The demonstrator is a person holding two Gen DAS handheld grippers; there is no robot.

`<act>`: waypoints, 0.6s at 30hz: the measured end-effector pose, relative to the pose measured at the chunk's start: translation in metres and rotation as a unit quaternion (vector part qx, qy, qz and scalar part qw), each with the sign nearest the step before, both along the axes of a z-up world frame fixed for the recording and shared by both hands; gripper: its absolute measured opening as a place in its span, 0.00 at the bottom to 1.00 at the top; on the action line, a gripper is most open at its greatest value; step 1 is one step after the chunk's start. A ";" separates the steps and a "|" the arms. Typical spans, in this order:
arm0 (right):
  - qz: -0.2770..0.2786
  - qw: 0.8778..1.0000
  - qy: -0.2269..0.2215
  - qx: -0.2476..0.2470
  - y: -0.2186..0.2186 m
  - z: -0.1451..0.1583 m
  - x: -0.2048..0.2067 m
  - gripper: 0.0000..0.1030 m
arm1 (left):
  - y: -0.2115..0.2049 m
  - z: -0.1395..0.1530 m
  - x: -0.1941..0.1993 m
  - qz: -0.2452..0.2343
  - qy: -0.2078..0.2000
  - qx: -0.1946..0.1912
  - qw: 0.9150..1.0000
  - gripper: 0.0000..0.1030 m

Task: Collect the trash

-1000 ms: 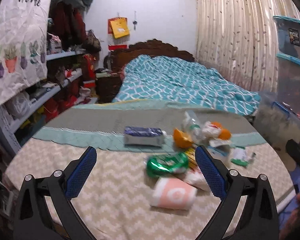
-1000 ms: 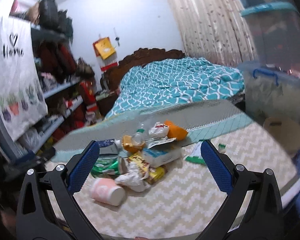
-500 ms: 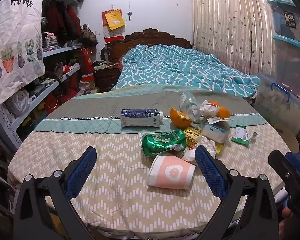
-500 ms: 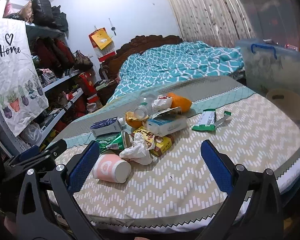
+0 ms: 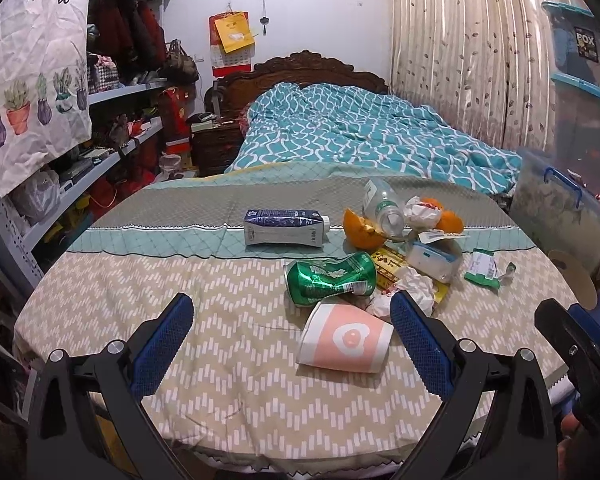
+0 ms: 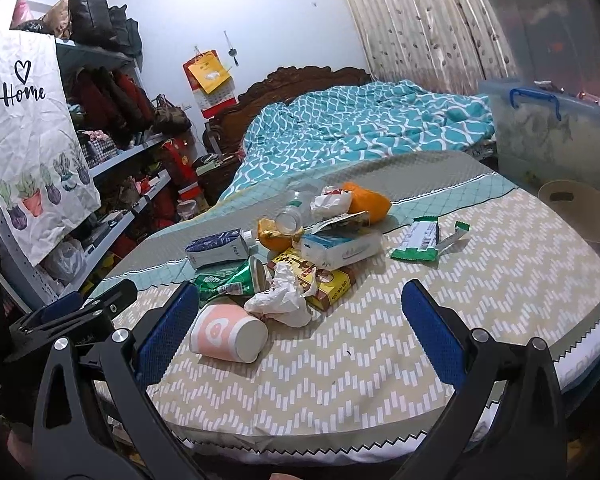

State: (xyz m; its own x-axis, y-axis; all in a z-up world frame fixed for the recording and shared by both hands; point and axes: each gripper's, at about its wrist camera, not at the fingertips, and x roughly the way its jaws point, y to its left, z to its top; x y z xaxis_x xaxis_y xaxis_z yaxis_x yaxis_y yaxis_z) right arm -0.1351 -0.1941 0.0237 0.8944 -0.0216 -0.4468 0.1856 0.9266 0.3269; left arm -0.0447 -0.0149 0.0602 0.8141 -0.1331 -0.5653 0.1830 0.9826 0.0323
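Note:
A heap of trash lies on the cloth-covered table (image 5: 220,360): a pink paper cup (image 5: 346,338) on its side, a crushed green can (image 5: 332,282), a blue milk carton (image 5: 284,232), a clear bottle (image 5: 382,208), orange peel (image 5: 362,230), crumpled tissue (image 5: 410,294), a tissue pack (image 5: 432,258) and a green wrapper (image 5: 482,270). My left gripper (image 5: 290,340) is open and empty, just short of the cup. My right gripper (image 6: 300,320) is open and empty; the cup (image 6: 228,332) and tissue (image 6: 280,300) lie between its fingers.
A tan bin (image 6: 580,210) stands off the table's right edge. A bed with a teal quilt (image 5: 360,136) lies behind. Cluttered shelves (image 5: 100,140) run along the left. Clear storage boxes (image 5: 560,208) stack at the right.
Both grippers have pulled back and risen a little, so the trash heap sits farther ahead and sharper. Both stay open. Nothing on the table has moved.

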 end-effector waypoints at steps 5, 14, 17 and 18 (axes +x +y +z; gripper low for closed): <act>0.003 1.000 -0.005 -0.002 0.001 0.002 -0.001 0.97 | 0.002 0.000 -0.004 0.002 0.003 -0.008 1.000 0.92; 0.011 0.999 -0.034 -0.004 0.007 0.011 -0.013 0.97 | 0.005 -0.002 -0.021 -0.008 0.008 -0.015 1.000 0.92; 0.014 0.999 -0.033 0.001 0.007 0.011 -0.014 0.97 | 0.008 -0.003 -0.029 -0.014 0.012 -0.024 1.000 0.92; 0.019 0.999 -0.032 0.006 0.007 0.011 -0.013 0.97 | 0.006 -0.003 -0.030 -0.019 0.014 -0.024 0.999 0.92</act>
State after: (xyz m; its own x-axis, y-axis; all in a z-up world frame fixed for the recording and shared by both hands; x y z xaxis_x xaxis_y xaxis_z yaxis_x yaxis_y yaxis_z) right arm -0.1481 -0.1867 0.0344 0.9211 0.0185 -0.3889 0.1283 0.9287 0.3479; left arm -0.0746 -0.0085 0.0568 0.7916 -0.1907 -0.5805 0.2204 0.9752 -0.0197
